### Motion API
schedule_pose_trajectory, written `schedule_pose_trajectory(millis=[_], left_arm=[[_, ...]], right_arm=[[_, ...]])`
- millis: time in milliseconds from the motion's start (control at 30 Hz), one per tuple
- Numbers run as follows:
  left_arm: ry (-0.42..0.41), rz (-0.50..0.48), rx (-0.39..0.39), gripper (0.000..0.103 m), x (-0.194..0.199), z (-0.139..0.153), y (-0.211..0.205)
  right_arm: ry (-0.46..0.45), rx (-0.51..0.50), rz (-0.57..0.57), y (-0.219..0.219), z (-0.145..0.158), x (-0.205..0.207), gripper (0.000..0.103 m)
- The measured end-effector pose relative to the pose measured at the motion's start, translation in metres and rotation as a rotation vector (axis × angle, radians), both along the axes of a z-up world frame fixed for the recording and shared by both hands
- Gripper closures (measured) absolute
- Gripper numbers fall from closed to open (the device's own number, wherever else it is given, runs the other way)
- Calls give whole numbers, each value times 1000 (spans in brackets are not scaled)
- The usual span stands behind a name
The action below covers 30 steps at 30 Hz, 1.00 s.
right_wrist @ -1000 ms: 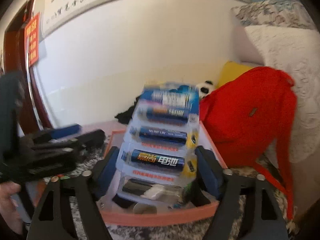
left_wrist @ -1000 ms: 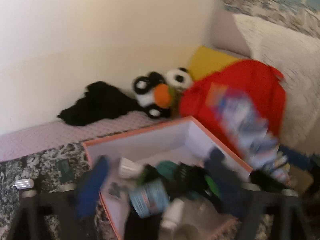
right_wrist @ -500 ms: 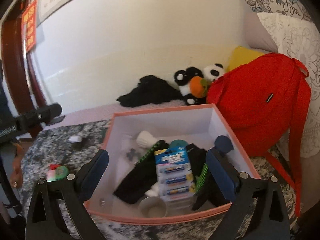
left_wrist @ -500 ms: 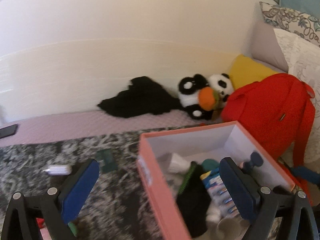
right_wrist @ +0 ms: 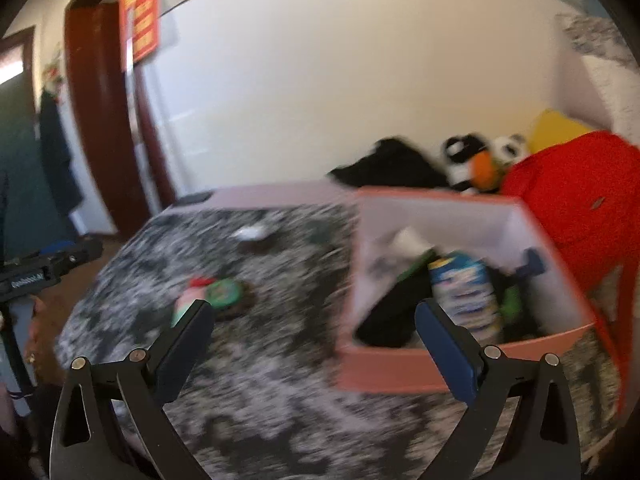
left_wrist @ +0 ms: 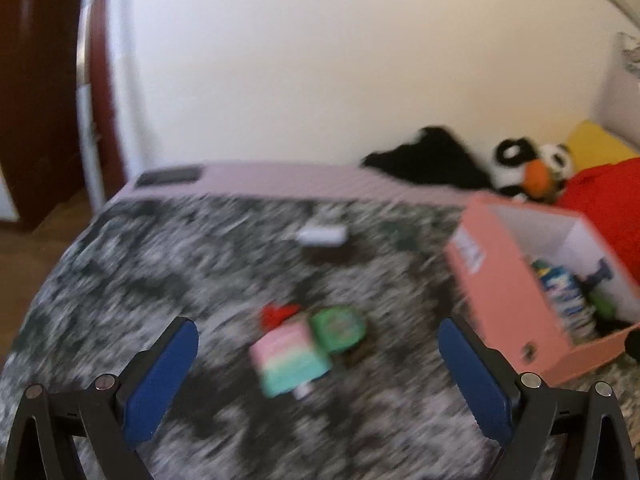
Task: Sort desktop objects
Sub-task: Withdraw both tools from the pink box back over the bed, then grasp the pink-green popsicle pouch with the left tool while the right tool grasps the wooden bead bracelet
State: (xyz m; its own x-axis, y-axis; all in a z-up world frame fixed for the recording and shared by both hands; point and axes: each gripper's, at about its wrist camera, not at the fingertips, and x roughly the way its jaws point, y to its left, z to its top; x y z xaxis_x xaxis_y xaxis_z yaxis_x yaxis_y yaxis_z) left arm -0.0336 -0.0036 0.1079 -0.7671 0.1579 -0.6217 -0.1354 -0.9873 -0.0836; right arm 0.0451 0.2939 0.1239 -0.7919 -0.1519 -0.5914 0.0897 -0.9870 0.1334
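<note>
A pink open box (left_wrist: pixel 504 300) (right_wrist: pixel 384 376) stands on a black-and-white patterned cloth (left_wrist: pixel 192 264). A blue battery pack (right_wrist: pixel 464 292) (left_wrist: pixel 564 292) lies inside it among dark items. On the cloth lie a pink-and-teal block (left_wrist: pixel 290 354), a round green item (left_wrist: pixel 338 326) (right_wrist: pixel 222 291), a small red piece (left_wrist: pixel 276 314) and a white oblong object (left_wrist: pixel 322 235). My left gripper (left_wrist: pixel 318 376) is open and empty just in front of the pink-and-teal block. My right gripper (right_wrist: pixel 316 348) is open and empty near the box's front left corner. Both views are blurred.
A red backpack (right_wrist: pixel 580 200) leans right of the box. A panda plush (left_wrist: pixel 528 170), a black cloth (left_wrist: pixel 428 158) and a yellow cushion (right_wrist: pixel 556 128) lie by the white wall. A dark flat object (left_wrist: pixel 168 176) rests on the pink strip. A doorway (right_wrist: pixel 24 140) is at left.
The right gripper opened and the battery pack now lies in the box. Both grippers have swung left; the left one now faces the small items on the cloth.
</note>
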Motion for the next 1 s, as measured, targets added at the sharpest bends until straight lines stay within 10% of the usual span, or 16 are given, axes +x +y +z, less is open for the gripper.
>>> schedule_pose_trajectory(millis=[667,1000], left_arm=[[-287,-6,-79,3,-79,-174,-13],[-316,-40,-61,3,-133,-199,14]], right_arm=[[-301,-41,142,-122,-131,-145,6],[-384,-16,207,-145,-178,-219,19]])
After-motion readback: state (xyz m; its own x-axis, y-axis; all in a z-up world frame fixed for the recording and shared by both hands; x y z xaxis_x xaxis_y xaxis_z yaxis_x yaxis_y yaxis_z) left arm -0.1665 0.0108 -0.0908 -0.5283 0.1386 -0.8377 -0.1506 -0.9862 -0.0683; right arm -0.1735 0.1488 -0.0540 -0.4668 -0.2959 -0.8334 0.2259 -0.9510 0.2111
